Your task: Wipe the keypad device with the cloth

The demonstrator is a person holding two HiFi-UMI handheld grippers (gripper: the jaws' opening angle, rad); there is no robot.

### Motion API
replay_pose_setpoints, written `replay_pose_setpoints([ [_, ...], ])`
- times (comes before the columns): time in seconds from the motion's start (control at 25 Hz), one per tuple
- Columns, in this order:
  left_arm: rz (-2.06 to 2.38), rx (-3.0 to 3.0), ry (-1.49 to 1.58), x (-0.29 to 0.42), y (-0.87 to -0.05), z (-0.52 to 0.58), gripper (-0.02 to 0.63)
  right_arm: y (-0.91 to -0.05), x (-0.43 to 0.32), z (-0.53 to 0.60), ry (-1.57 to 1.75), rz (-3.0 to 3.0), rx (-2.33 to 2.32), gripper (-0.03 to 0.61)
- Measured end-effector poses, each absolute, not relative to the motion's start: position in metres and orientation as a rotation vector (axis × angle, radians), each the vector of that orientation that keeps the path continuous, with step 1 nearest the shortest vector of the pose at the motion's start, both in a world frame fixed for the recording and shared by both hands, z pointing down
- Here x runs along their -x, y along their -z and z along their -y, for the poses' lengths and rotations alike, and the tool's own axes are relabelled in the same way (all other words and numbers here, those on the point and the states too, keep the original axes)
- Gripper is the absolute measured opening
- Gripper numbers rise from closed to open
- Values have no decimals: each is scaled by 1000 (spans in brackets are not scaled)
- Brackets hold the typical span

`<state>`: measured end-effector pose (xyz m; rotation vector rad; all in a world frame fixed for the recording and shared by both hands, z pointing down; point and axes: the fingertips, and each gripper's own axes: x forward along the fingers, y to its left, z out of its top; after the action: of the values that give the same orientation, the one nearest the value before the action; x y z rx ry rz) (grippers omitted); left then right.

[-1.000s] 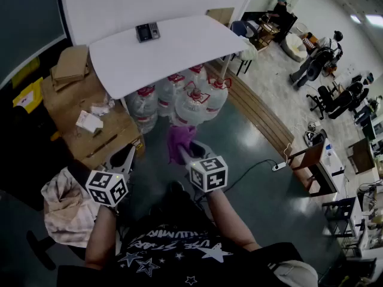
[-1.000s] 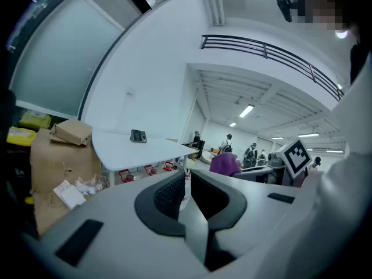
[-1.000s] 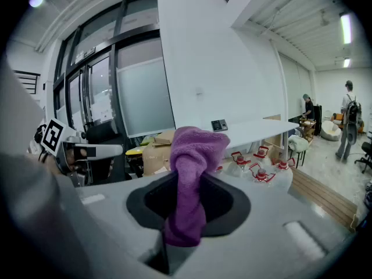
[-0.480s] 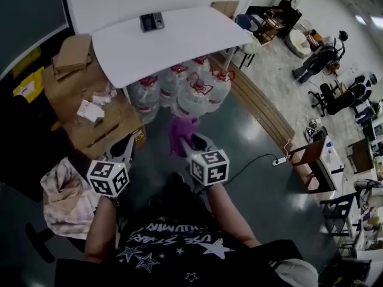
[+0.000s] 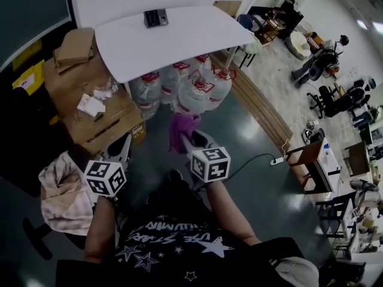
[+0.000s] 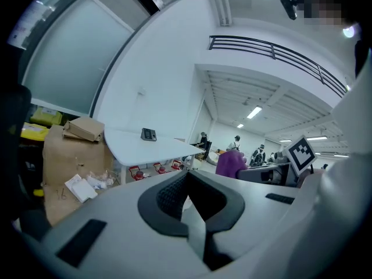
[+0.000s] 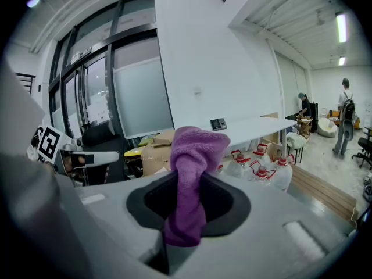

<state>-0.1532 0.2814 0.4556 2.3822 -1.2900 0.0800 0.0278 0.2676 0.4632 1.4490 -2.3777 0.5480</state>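
The dark keypad device [image 5: 155, 18] lies at the far edge of a white table [image 5: 179, 40]; it also shows small in the left gripper view [image 6: 149, 134] and the right gripper view [image 7: 218, 124]. A purple cloth [image 5: 179, 130] sticks up out of my right gripper [image 5: 187, 141], which is shut on it. In the right gripper view the cloth [image 7: 192, 173] is pinched between the jaws of that gripper [image 7: 185, 211]. My left gripper [image 5: 122, 151] is held low at the left, and its jaws meet with nothing between them [image 6: 189, 205]. Both grippers are well short of the table.
Several water jugs with red caps [image 5: 191, 94] stand under the table's near edge. Cardboard boxes [image 5: 90, 100] with loose papers are stacked at the left. A beige cloth heap [image 5: 60, 196] lies lower left. A power strip and cable [image 5: 276, 160] lie on the floor at the right.
The view has shifted a little, so the table and keypad device sit slightly higher in the frame. Both grippers keep the same pose, and the cloth stays clamped.
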Motion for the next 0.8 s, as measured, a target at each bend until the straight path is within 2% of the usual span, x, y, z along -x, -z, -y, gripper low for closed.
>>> replay_pose_setpoints([
  [0.28, 1322, -2346, -71, 169, -466, -283, 8, -468, -21, -270, -484, 2361, -1415, 100],
  [0.8, 1331, -2336, -120, 145, -473, -245, 8, -490, -41, -229, -528, 2374, -1369, 100],
])
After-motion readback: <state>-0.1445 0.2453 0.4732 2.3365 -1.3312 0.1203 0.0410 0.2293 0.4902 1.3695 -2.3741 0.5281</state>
